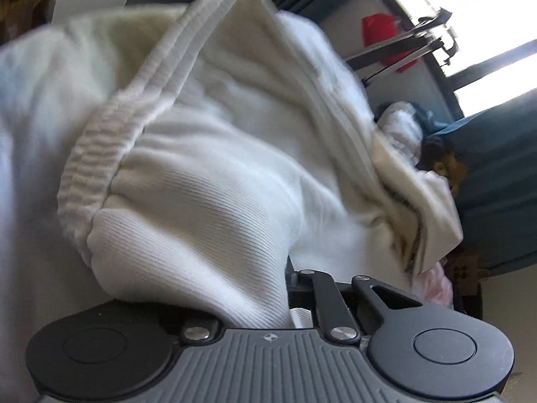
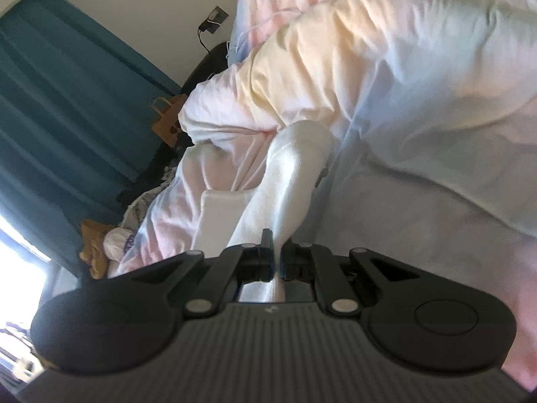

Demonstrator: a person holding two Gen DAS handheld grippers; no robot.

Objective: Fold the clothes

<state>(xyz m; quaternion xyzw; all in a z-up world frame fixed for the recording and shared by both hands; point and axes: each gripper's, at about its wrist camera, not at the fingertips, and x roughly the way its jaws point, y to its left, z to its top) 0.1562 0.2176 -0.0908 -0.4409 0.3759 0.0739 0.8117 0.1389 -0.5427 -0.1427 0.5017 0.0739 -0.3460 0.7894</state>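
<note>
Right gripper [image 2: 276,262]: nearest the right wrist camera, its two black jaws are pressed together on a thin band of white knit cloth that runs up between them.
White garment, right view [image 2: 295,174]: rises from that pinch as a taut, ribbed fold, then bends over just beyond the jaws and lies against the bedding.
Bedding [image 2: 419,110]: past the garment, a rumpled pale quilt in soft pink, cream and light blue fills the far right and top of the right wrist view.
Paper bag [image 2: 167,117]: brown, with handles, left of the bedding and beyond it, in front of the teal curtain [image 2: 67,100].
Charger on wall [image 2: 209,23]: above the bedding's far left edge, plugged in with a cable hanging.
Left gripper [image 1: 288,288]: its fingertips are buried under cloth; only the right linkage shows. The jaws are drawn fully together, and the white garment drapes over and around them, so it appears pinched there.
White garment, left view [image 1: 218,174]: a ribbed knit with a gathered elastic band [image 1: 97,174] to the left of the gripper, hanging up and away from it, filling most of the view.
Clothes pile [image 1: 406,127]: beyond the garment's right edge, blurred.
Window [image 1: 486,63]: far right, bright, behind the pile, with a red thing [image 1: 379,28] near it.
</note>
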